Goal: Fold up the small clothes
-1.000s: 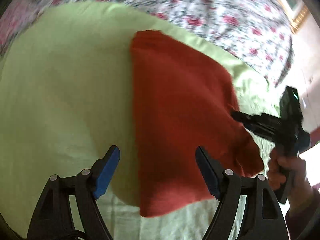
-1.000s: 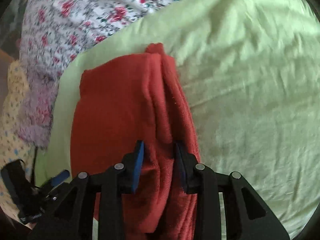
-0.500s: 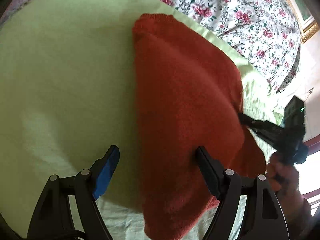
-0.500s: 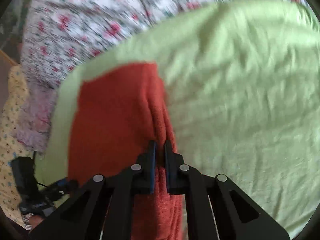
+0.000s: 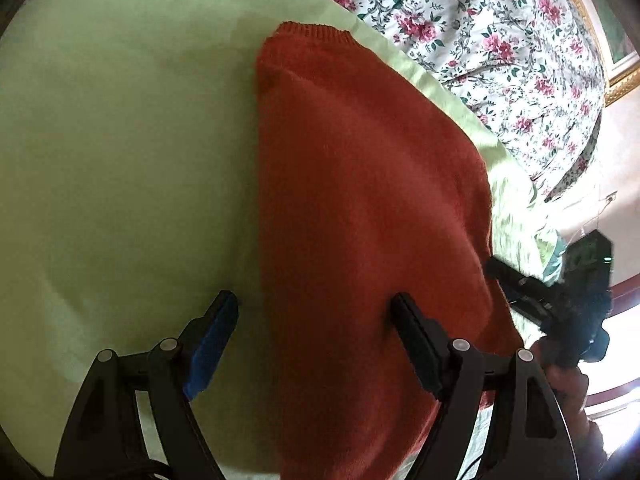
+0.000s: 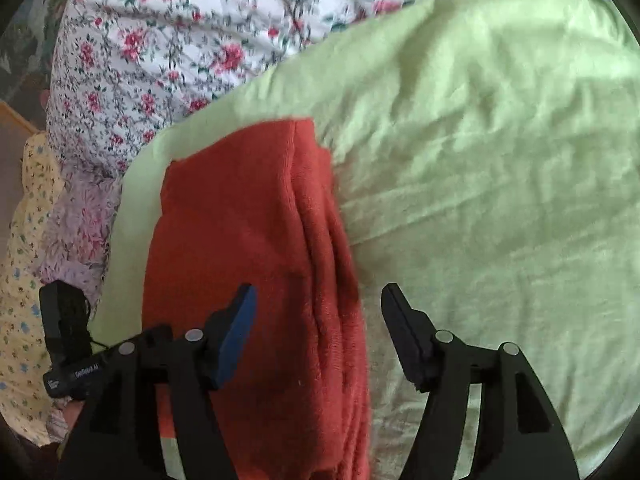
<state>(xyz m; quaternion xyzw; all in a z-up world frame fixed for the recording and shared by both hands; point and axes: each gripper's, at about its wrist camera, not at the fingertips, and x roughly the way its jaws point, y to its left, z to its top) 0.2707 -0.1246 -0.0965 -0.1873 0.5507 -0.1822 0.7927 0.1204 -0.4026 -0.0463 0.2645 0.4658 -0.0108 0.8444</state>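
A small rust-red knitted garment (image 5: 360,200) lies folded lengthwise on a light green sheet (image 5: 120,152). My left gripper (image 5: 314,320) is open, its jaws astride the garment's left folded edge near its near end. In the right wrist view the same garment (image 6: 248,232) shows stacked folds along its right edge. My right gripper (image 6: 318,312) is open and holds nothing, its jaws astride that layered edge. The right gripper also shows at the garment's right edge in the left wrist view (image 5: 560,296).
The green sheet (image 6: 500,200) covers a bed with a floral cover (image 5: 500,40) beyond it. A yellow patterned cloth (image 6: 24,260) lies at the far left of the right wrist view. The left gripper's body (image 6: 68,340) shows there too.
My right gripper was shut on the garment's layered edge half a second ago and has opened, letting it go. My left gripper stayed open and moved closer over the garment.
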